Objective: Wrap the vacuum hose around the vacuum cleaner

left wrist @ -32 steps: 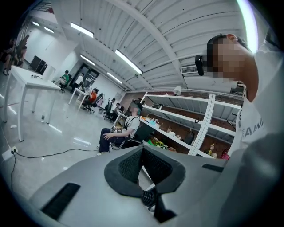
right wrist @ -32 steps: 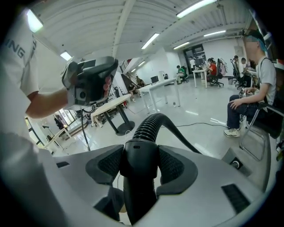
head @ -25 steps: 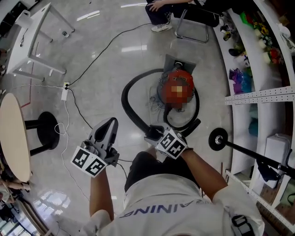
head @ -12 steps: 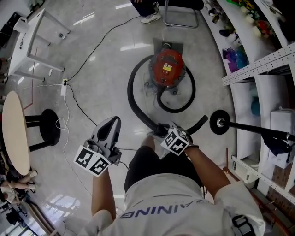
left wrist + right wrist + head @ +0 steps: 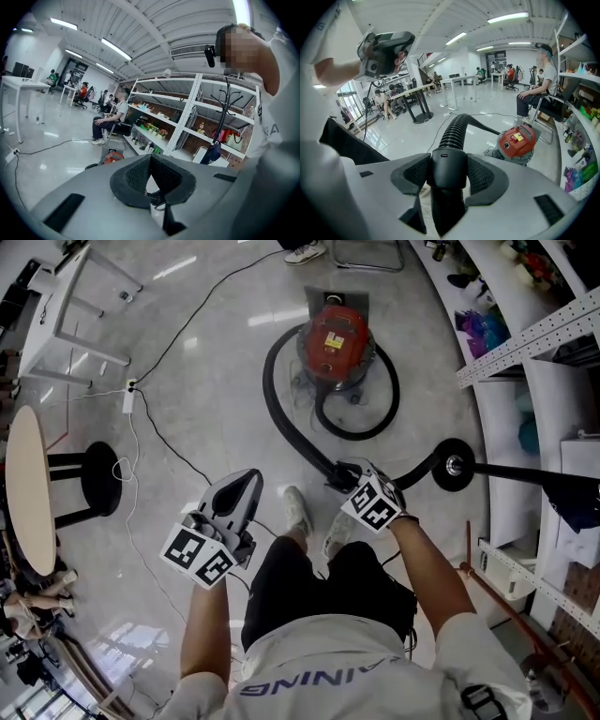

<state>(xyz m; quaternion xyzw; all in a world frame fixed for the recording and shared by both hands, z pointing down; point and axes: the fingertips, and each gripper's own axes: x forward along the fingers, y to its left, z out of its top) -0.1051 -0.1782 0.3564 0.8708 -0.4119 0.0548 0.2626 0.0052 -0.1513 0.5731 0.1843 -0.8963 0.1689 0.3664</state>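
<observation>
Head view with both gripper views. The red canister vacuum cleaner (image 5: 333,341) stands on the glossy floor ahead of the person; its black ribbed hose (image 5: 277,424) leaves the body on the near side, curls in a small loop against the vacuum's right flank, then sweeps in a wider arc round the vacuum's left side and back toward the person. The right gripper (image 5: 345,476) is nearer the person than the vacuum cleaner, and its jaws are clamped on the hose's smooth rigid cuff (image 5: 448,169), one pad pressed on each side; the ribbed length runs on from the cuff toward the vacuum cleaner. Past this grip a dark curved section reaches a black round stand base (image 5: 453,465), to the vacuum's near right. The left gripper (image 5: 247,478) hovers off the vacuum's near left, apart from the hose, its pads (image 5: 165,174) brought together with nothing between them. A white floor cable (image 5: 173,367) trails away left of the vacuum cleaner.
</observation>
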